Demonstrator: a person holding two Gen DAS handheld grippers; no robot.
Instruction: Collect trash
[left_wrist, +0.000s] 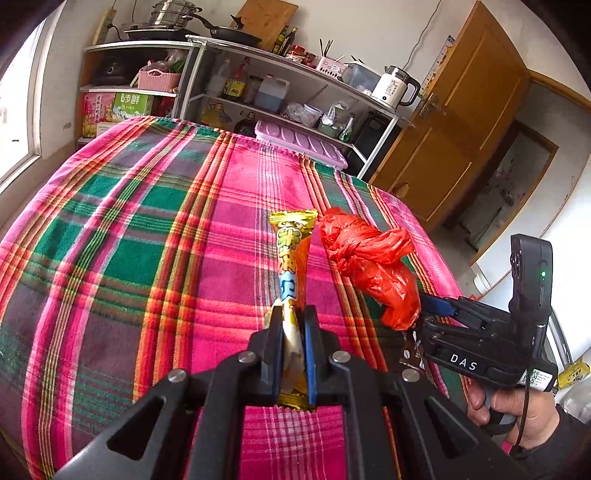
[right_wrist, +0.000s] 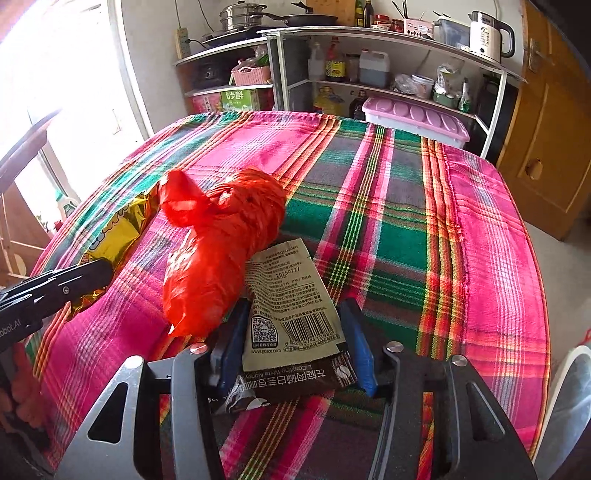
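My left gripper (left_wrist: 290, 314) is shut on a yellow snack wrapper (left_wrist: 293, 251), which sticks out forward above the plaid tablecloth (left_wrist: 129, 229). The wrapper also shows at the left in the right wrist view (right_wrist: 122, 229). My right gripper (right_wrist: 291, 314) is shut on a beige and brown sachet (right_wrist: 291, 299) with a barcode, pinched by its edges. A crumpled red plastic bag (right_wrist: 218, 243) rests against the right gripper's left finger (right_wrist: 231, 343). In the left wrist view the bag (left_wrist: 369, 258) sits at the tip of the right gripper (left_wrist: 424, 314).
Metal shelves (left_wrist: 280, 74) with bottles, pans and a white kettle (left_wrist: 395, 86) stand behind the table. A purple-lidded storage box (left_wrist: 299, 142) sits at the table's far edge. A wooden door (left_wrist: 461, 122) is at the right.
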